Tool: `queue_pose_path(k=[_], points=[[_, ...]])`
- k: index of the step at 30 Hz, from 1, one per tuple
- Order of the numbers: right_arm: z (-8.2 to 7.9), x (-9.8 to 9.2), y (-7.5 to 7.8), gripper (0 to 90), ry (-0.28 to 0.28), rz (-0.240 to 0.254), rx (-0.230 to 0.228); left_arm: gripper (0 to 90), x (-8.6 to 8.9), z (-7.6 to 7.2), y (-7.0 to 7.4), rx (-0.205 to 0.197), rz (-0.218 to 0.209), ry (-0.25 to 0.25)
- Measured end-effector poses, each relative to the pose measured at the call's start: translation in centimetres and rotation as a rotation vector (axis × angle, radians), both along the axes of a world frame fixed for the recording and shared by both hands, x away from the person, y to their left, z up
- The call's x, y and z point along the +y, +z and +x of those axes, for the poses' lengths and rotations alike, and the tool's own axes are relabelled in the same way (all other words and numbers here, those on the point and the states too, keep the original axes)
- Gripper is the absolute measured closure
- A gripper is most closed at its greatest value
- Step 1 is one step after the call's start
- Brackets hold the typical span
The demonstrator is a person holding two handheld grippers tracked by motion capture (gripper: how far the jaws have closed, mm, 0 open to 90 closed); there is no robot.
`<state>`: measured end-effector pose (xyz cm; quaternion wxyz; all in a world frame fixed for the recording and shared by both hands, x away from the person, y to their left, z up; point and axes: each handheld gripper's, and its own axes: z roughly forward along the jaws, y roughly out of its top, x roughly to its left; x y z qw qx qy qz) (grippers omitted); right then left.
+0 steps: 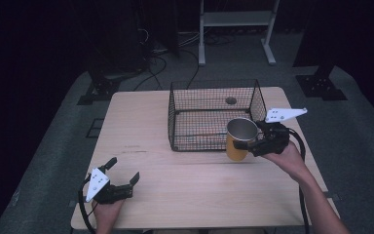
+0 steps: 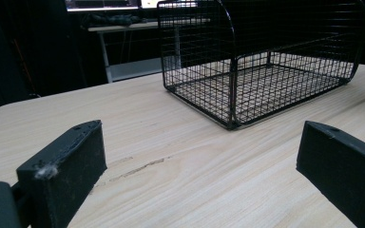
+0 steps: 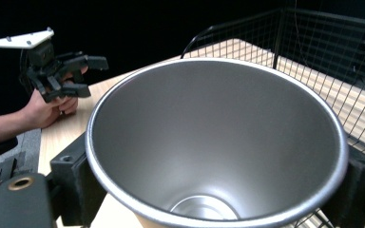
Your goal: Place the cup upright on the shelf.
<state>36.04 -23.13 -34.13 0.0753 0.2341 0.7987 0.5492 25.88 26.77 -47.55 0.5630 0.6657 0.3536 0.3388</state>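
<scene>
While we look down from the high view, we see a big wooden table with pale boards and a small dark hole near its far edge. On the far half of the table sits a black wire basket, and we see wood through its wire floor. From the left gripper view, the basket stands well past the jaws, on the bare tabletop. Next in size is a cup, yellow outside and shiny silver inside. It stands upright, just outside the basket's near right corner, and we cannot tell if its bottom touches the table. Our right gripper grips the cup, one jaw on each side near the rim. From the right gripper view, we look straight into the cup, with the black jaws pressed against its sides and the basket just behind it. Our left gripper rests low at the near left part of the table, its jaws spread wide with nothing between them. The right gripper view shows that left gripper far off, held in a hand.
</scene>
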Motion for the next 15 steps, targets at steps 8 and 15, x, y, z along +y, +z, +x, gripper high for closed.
queue_pose_path(k=[8, 15], points=[[1.4, -0.2, 1.6, 12.3, -0.016, 0.013, -0.007, 1.8, 0.0, 0.0, 0.0, 0.000, -0.001, 0.000], [2.9, 0.3, 2.0, 12.2, -0.024, -0.005, 0.001, 1.8, 0.0, 0.0, 0.0, 0.000, 0.001, -0.004]])
